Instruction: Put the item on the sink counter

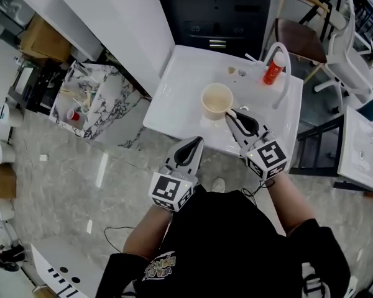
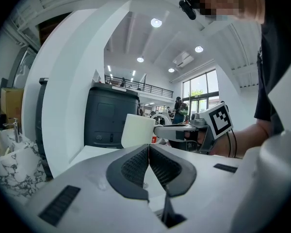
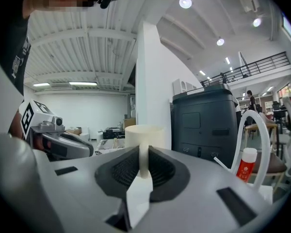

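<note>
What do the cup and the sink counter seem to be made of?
The cup, held by its handle in the right hand-held gripper, looks like matte cream plastic, possibly ceramic: even colour, no glare, thick rim. The sink counter looks like glossy white ceramic or cast stone: smooth, rounded edges, soft sheen.

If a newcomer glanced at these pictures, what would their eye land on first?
The cream cup, held by its handle in the right gripper over the white sink counter. Next, the red bottle beside the arched white faucet at the counter's far right, and the left gripper, jaws together and empty, at its near edge.
</note>
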A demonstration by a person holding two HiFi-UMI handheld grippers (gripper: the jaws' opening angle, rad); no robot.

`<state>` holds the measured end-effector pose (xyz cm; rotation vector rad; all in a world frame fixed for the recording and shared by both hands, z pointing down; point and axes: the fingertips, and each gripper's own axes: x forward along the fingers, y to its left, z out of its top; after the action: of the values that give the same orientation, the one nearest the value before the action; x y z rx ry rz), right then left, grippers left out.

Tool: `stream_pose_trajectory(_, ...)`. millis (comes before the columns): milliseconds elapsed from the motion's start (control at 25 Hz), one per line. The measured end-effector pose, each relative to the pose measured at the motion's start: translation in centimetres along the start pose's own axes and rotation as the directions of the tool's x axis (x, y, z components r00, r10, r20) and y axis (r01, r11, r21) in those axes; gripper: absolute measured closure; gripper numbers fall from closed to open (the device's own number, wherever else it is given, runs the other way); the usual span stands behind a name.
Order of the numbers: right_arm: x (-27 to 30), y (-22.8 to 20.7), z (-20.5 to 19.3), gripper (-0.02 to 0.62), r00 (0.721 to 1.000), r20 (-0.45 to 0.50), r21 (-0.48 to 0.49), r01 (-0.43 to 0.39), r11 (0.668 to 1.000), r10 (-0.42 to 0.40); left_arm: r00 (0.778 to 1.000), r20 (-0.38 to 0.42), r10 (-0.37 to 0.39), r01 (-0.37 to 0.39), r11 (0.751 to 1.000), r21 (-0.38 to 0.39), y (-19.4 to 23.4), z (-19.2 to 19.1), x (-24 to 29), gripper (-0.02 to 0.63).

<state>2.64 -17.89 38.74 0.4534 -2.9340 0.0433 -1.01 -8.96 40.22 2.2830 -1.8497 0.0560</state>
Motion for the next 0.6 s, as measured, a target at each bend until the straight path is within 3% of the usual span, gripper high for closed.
stream_pose_trajectory(600, 6.3, -3.7, -1.1, 0.503, 0.996, -0.013, 0.043, 0.084, 0.996, -0.084, 0.996, -0.012, -0.087, 0.087, 0.996, 0.017, 5.3, 0.4, 4.7, 0.589)
